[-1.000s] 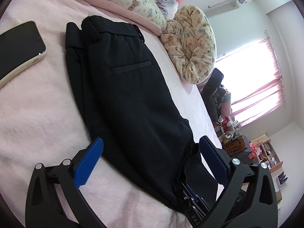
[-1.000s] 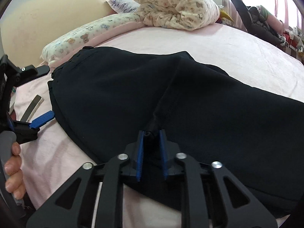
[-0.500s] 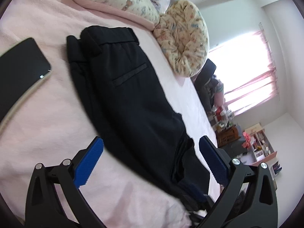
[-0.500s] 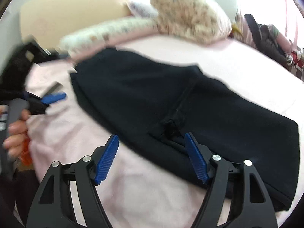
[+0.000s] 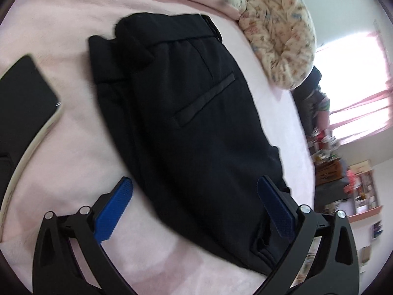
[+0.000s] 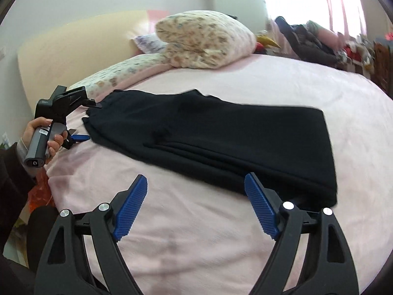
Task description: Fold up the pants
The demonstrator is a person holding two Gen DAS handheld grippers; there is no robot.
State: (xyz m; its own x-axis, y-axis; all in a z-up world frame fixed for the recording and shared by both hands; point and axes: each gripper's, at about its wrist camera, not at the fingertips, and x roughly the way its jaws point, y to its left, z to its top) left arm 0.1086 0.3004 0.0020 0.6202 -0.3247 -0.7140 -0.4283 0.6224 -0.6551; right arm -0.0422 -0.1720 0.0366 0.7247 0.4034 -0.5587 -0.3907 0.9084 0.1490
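Note:
Black pants lie folded flat on the pink bed, waistband and back pocket toward the pillows. My left gripper hangs open just above their near edge, its blue pads straddling the cloth without pressing it. In the right wrist view the pants form a long dark rectangle. My right gripper hovers over bare sheet in front of them, its jaws opening with nothing between them; the right pad overlaps the fold's near corner. A hand holds the left gripper at the waist end.
A dark phone lies on the bed left of the pants. Patterned pillows and a floral cushion sit by the headboard. Beyond the bed's far side are a chair with clothes and cluttered shelves.
My right gripper let go of the pants' fold, opened wide and drew back over the sheet. The left gripper stayed open and shifted closer over the pants.

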